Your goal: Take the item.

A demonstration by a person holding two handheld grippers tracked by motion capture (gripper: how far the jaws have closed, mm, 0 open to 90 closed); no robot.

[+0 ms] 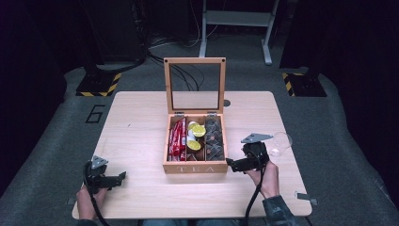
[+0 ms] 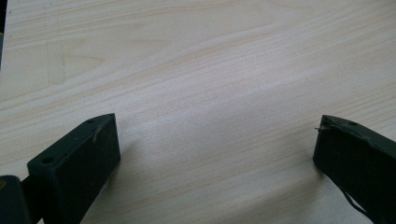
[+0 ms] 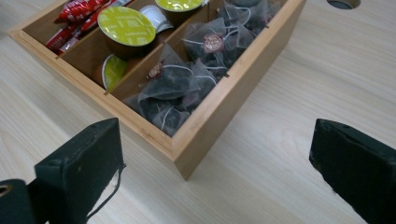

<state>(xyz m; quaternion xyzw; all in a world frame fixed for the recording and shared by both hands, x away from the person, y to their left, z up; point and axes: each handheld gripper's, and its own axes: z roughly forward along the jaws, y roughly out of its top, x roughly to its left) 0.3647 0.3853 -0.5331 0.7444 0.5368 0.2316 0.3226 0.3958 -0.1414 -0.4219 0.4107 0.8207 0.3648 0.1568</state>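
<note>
A light wooden tea box (image 1: 195, 167) w/ hinged glass-pane lid (image 1: 195, 85) stood upright is seen at mid-table, just left of the right gripper (image 1: 230, 165). That gripper is held by a hand (image 1: 269, 179) near the box's front right corner; its jaws are spread wide w/ nothing between them — in the right gripper view the box corner (image 3: 180, 151) lies just ahead of the gap (image 3: 215, 163). Three compartments are made out: red sachets (image 1: 177, 139) farthest from the right gripper, yellow-green-lidded capsules (image 3: 126, 25) in the middle, dark pyramid tea bags (image 3: 177, 88) nearest it. A clear glass cup (image 1: 280, 142) is set just beyond the right gripper, to its right. The left gripper (image 1: 123, 176) is held low over the pale wood table (image 2: 210, 70) near the front left edge, well apart from the box — jaws likewise spread, empty, bare tabletop ahead.
</note>
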